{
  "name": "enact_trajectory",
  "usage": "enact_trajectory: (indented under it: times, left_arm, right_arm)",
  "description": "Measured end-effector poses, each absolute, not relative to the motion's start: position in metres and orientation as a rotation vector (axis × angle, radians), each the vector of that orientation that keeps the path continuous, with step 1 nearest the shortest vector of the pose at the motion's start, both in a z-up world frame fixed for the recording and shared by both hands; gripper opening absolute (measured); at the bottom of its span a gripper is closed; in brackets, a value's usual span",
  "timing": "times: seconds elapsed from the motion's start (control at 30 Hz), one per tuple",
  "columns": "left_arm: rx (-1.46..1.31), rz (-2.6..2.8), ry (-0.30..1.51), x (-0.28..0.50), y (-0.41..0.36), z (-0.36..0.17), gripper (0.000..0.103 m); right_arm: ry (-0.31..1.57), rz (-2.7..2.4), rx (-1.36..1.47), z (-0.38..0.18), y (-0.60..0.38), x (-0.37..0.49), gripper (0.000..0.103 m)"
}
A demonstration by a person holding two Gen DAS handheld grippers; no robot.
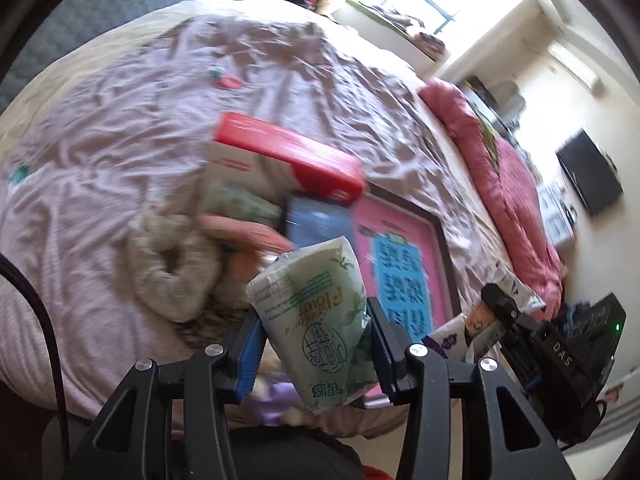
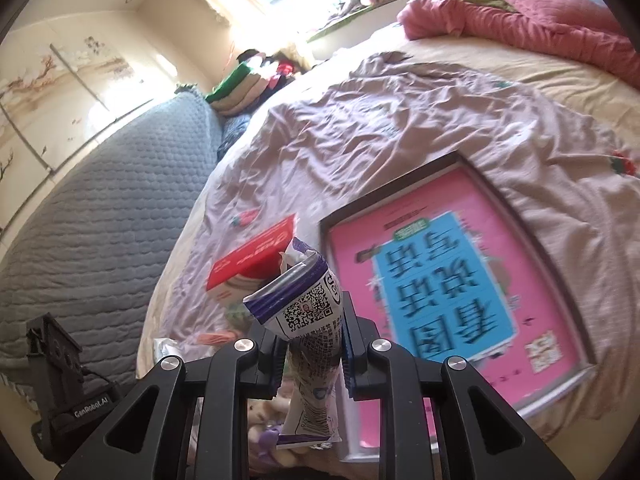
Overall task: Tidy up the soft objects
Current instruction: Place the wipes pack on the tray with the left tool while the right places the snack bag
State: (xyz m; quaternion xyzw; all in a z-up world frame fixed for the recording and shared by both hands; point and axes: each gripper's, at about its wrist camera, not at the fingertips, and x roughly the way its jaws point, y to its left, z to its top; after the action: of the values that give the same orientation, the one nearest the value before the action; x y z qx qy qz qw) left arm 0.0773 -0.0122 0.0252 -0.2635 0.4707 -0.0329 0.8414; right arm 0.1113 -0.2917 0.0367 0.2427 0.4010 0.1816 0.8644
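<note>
While each gripper holds a soft pack above the bed (image 2: 400, 128), squeeze gently. The left gripper (image 1: 316, 344) grips a green tissue pack (image 1: 316, 312); the right gripper (image 2: 310, 344) pinches a purple-and-white pack (image 2: 308, 312). Carry both slowly.

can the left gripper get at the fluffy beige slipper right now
Probably not yet: the left gripper is shut on a green tissue pack, so its jaws are full, though the beige slipper lies uncovered on the bedsheet.

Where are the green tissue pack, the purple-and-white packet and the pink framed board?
green tissue pack (image 1: 316, 320), left wrist view, printed front face.
purple-and-white packet (image 2: 308, 312), right wrist view, QR-code panel.
pink framed board (image 2: 448, 280), right wrist view, blue centre panel.
</note>
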Motion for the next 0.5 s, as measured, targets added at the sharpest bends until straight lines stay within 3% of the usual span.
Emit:
enact_trajectory:
  times: [0.5]
  left_arm:
    - [-0.225,-0.256,1.137,0.113,-0.154,-0.001,0.048]
  right_arm:
    - [0.934,0.276,0.597,-0.013,-0.374,0.111,0.023]
